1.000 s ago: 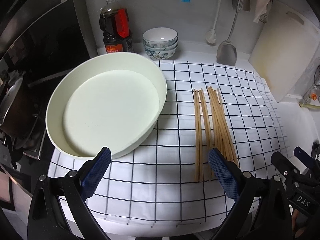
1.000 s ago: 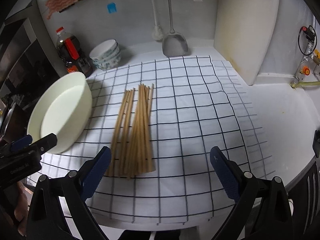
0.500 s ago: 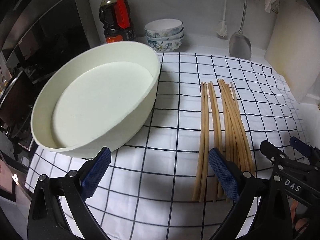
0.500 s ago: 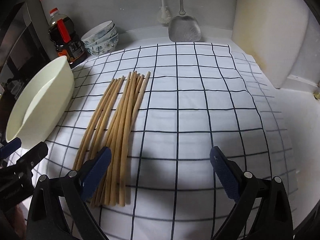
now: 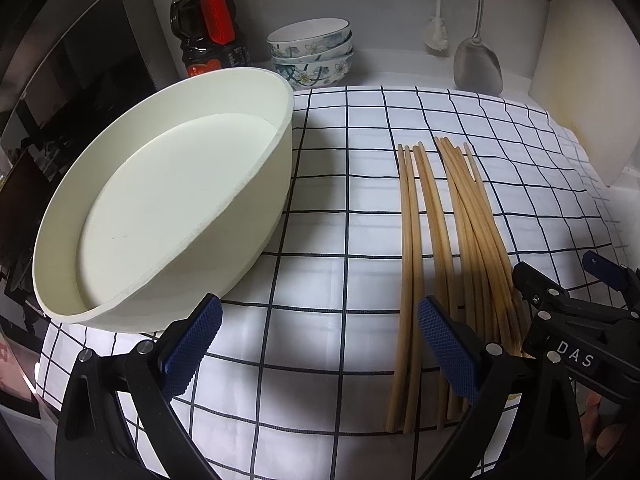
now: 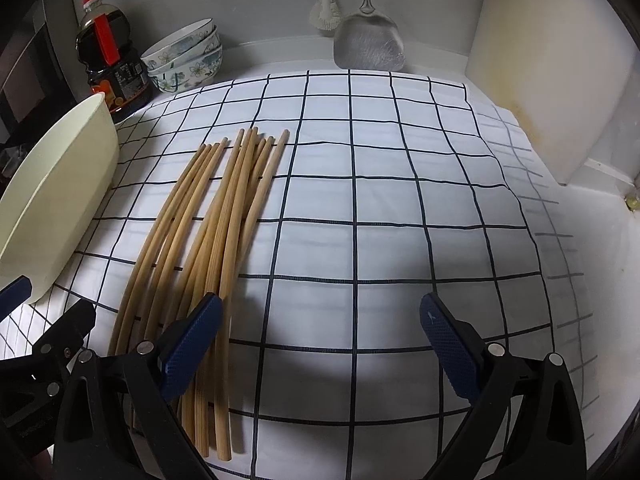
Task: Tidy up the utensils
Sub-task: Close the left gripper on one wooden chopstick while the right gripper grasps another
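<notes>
Wooden chopsticks (image 5: 448, 236) lying loose in a fanned bundle on checked cloth (image 5: 348, 184), mid worktop, tips toward back wall, butt ends near front edge. Cream oval dish (image 5: 172, 216) just beside them toward worktop's left edge, apart from sticks.

Left tool (image 5: 318, 344) wide open, holding nothing, low over cloth near front edge; right pad (image 5: 448, 354) over butt ends of sticks, contact cannot be told; left pad (image 5: 192, 344) just in front of dish wall.

Right tool (image 6: 318, 344) wide open, empty; left pad (image 6: 188, 346) over the bundle's right-hand sticks, contact unclear; right pad (image 6: 450, 350) above bare cloth.

Back edge: soy bottle (image 5: 208, 24) and stacked floral bowls (image 5: 312, 52) at back-left corner, metal spatula (image 6: 370, 44) and brush (image 6: 326, 10) hanging on wall. Cutting board (image 6: 560, 64) leaning at right edge.
</notes>
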Motion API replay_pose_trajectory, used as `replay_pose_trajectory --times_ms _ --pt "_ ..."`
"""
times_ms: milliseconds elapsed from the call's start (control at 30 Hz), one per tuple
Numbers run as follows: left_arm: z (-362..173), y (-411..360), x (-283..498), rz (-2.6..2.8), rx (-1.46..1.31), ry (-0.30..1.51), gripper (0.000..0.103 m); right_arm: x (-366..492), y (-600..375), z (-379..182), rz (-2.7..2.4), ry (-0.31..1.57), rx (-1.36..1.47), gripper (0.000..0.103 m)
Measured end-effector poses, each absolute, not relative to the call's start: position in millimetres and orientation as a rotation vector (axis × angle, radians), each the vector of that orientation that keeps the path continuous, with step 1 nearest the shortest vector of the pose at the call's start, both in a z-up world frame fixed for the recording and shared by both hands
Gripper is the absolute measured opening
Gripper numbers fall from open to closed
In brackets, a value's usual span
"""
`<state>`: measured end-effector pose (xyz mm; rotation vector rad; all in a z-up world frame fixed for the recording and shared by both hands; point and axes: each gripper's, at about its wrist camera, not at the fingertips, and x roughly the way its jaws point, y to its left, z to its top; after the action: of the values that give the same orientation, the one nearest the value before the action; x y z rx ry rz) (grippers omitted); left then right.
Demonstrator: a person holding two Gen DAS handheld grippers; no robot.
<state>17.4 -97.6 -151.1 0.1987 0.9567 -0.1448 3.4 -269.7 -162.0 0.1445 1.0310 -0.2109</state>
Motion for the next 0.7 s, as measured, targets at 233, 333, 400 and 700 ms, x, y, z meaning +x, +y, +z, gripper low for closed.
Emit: replay_pose_trajectory --times_ms 233,333,400,700 --pt "-157 -101 21 -0.135 0.218 0.966 0.096 7 -269 -165 -0.215 1.053 0.104 0.094" --pt "-159 -102 22 -0.133 0.223 0.969 0.096 5 -272 -168 -0.216 1.064 0.100 0.094" --pt "-160 -102 23 -0.132 0.226 0.971 0.096 4 -275 -168 -0.223 1.063 0.101 0.094" --pt "-167 -103 29 -0.117 0.232 0.988 0.096 3 -281 -171 -0.225 1.069 0.115 0.094"
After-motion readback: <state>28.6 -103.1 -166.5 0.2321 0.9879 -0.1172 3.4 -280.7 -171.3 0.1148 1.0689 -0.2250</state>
